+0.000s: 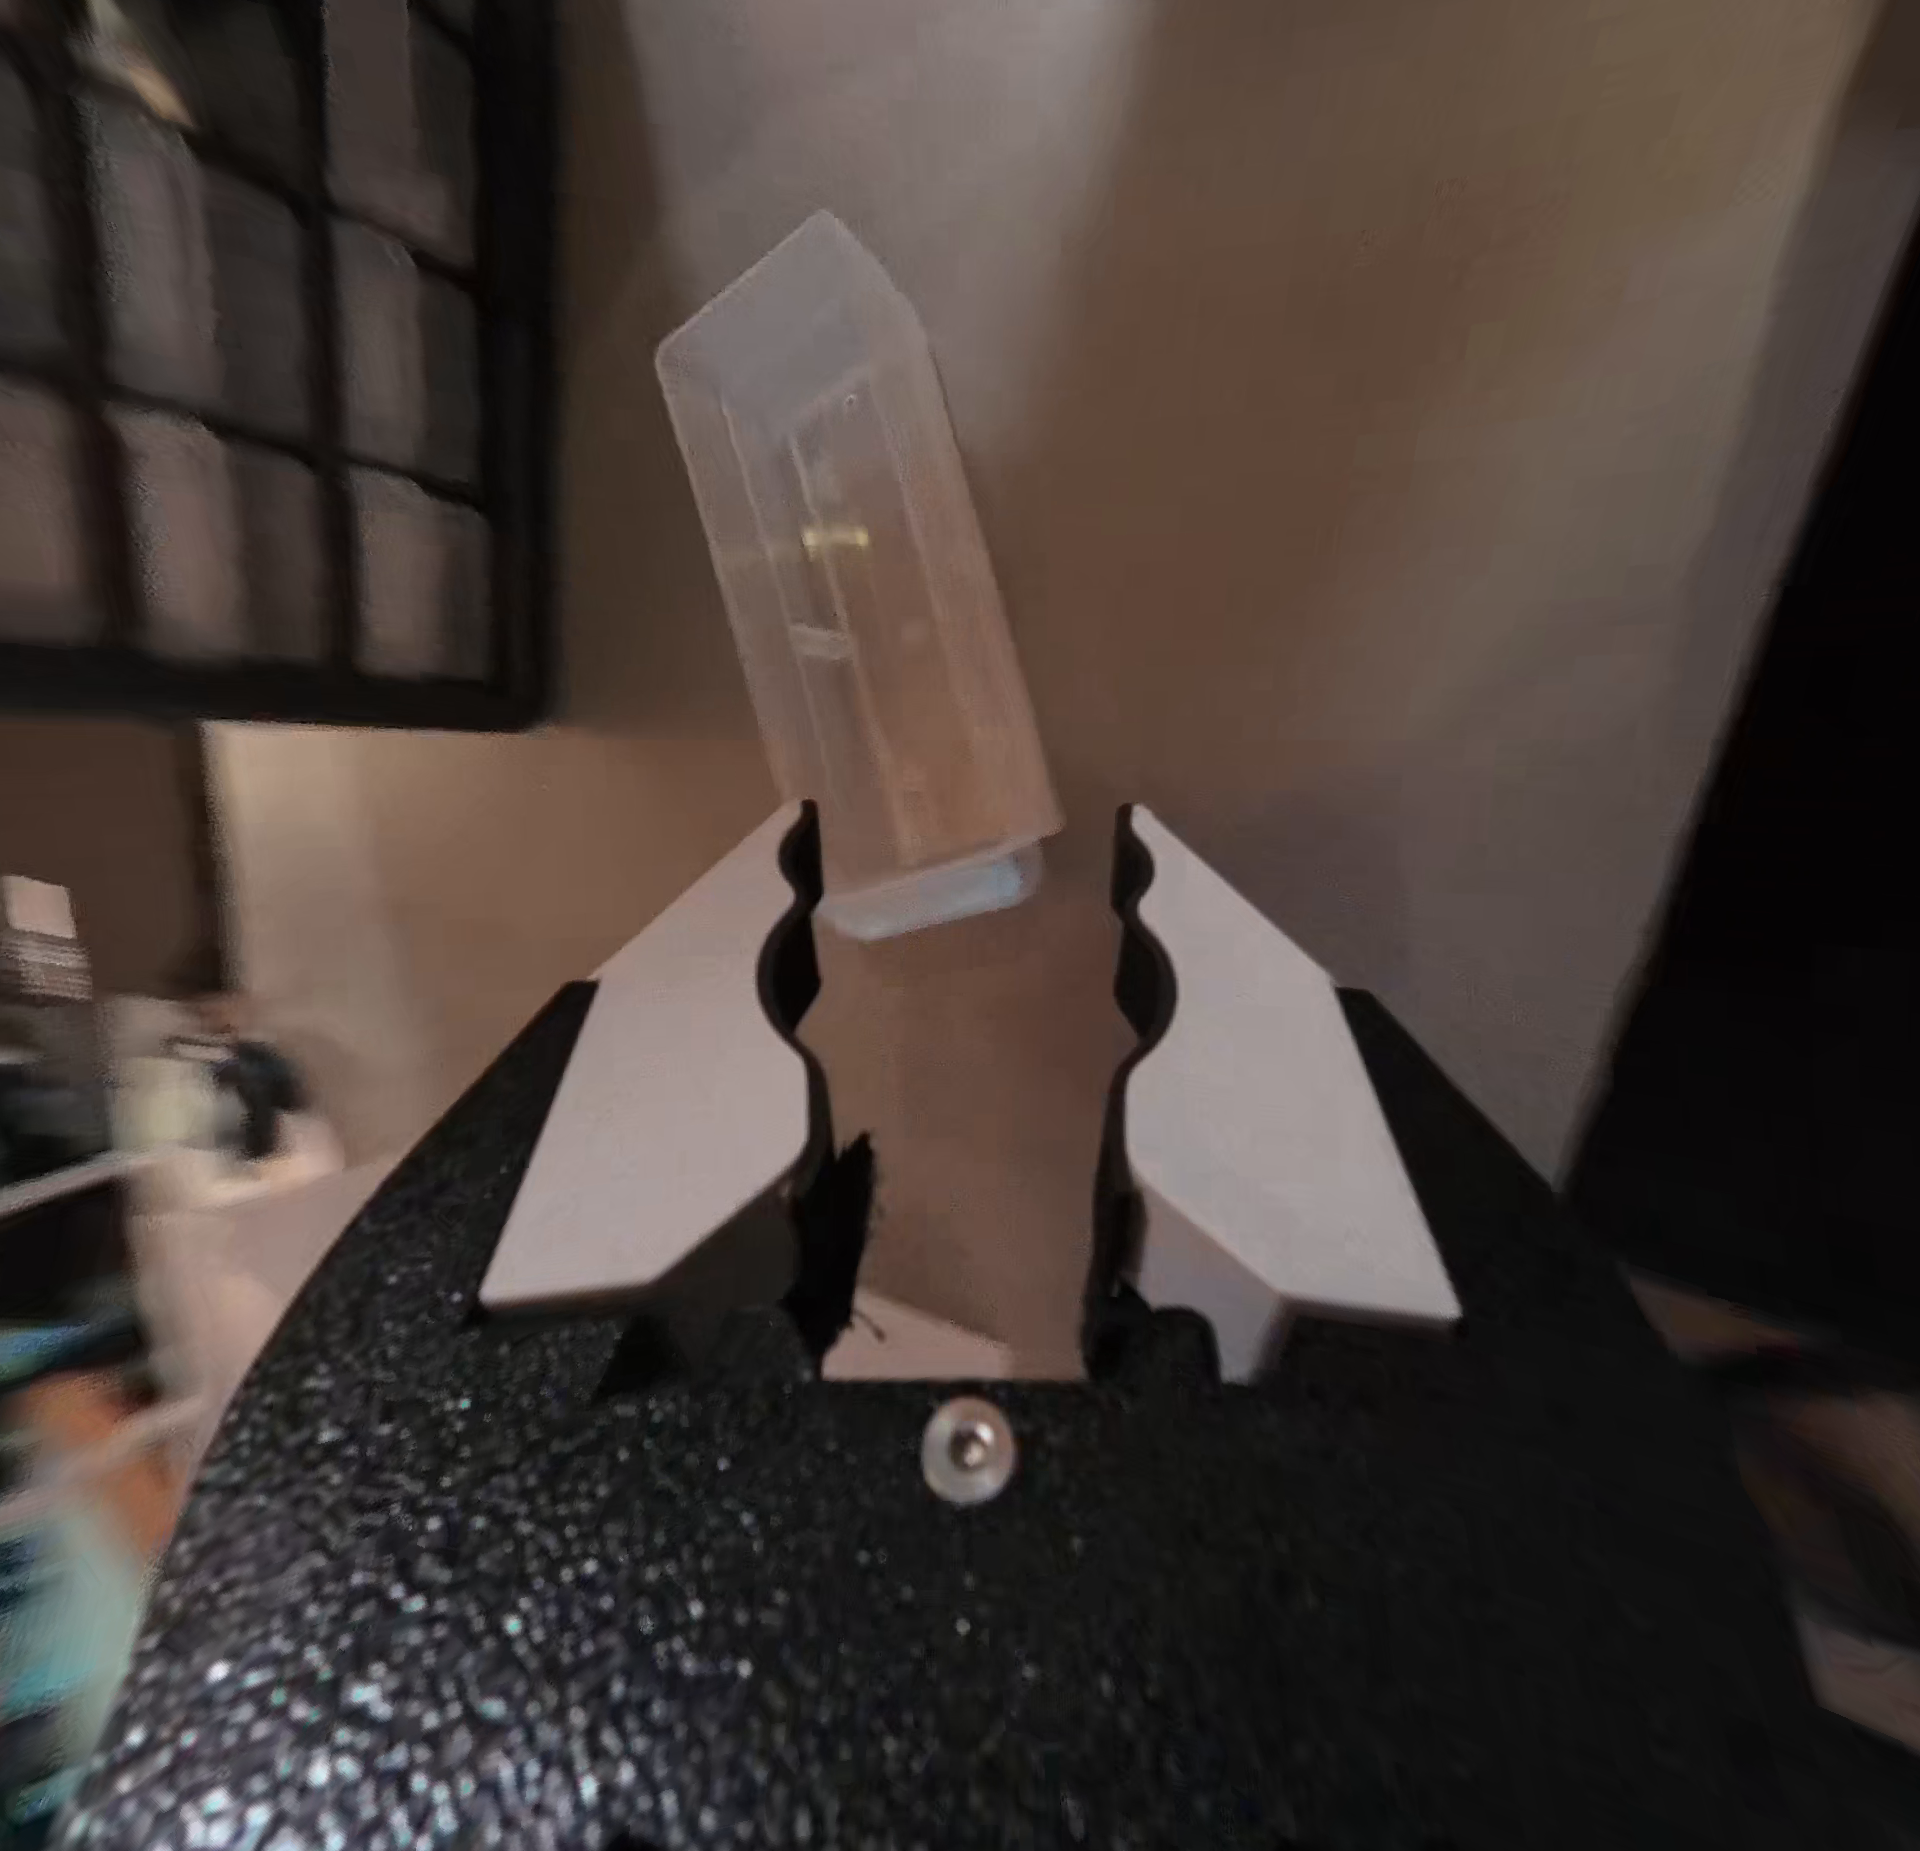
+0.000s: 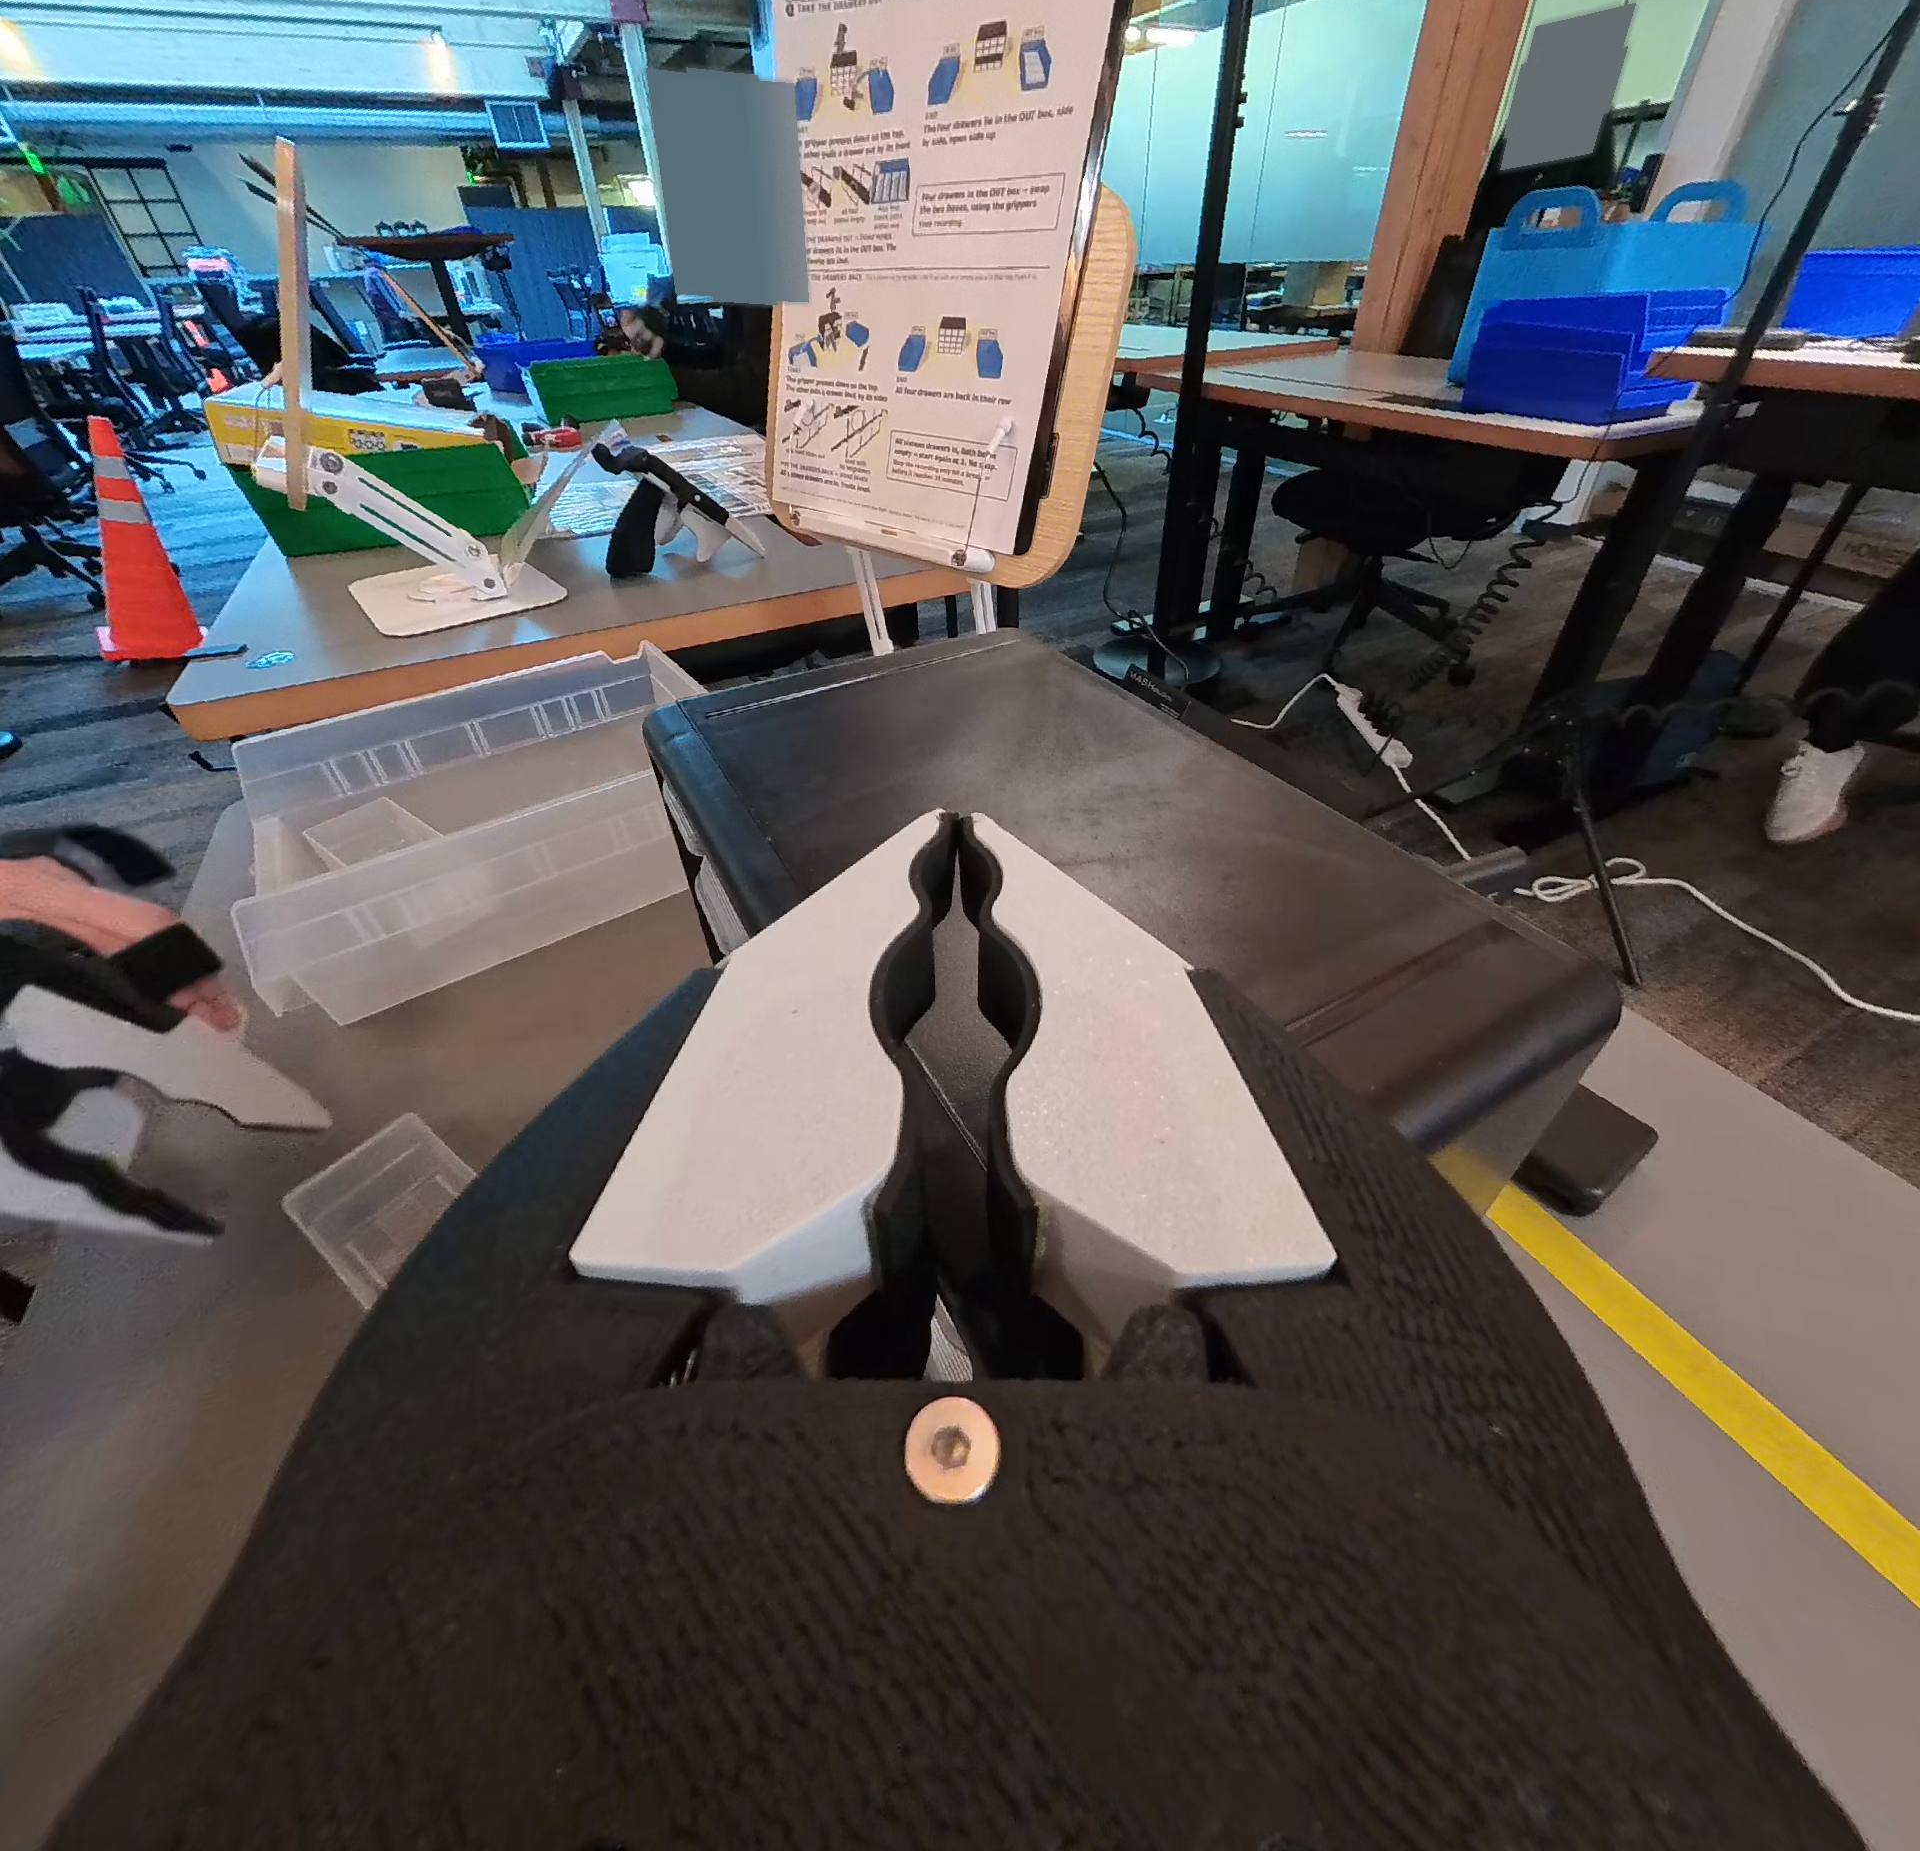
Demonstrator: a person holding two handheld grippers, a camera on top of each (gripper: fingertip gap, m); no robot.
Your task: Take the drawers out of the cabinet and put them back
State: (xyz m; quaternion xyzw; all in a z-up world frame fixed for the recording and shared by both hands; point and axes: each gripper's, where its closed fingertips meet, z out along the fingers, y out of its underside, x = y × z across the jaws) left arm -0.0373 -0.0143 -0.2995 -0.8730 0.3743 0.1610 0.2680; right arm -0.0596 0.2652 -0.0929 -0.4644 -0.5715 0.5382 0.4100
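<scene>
A small clear plastic drawer (image 1: 862,554) lies on the tan table just beyond my left gripper (image 1: 966,819). The left gripper is open, and the drawer's near handle end sits between its fingertips, close to the left one. The same drawer (image 2: 379,1204) and the left gripper (image 2: 265,1173), held by a hand, show at the left of the right wrist view. The black cabinet (image 1: 239,347) with its grid of drawers is at upper left. My right gripper (image 2: 951,819) is shut and empty over the cabinet's flat black top (image 2: 1195,825).
A clear plastic bin (image 2: 447,908) with a small drawer in it stands left of the cabinet. An instruction board (image 2: 935,243) stands behind it. A yellow tape line (image 2: 1714,1406) runs along the table at right. Other tables, green and blue bins and an orange cone are farther off.
</scene>
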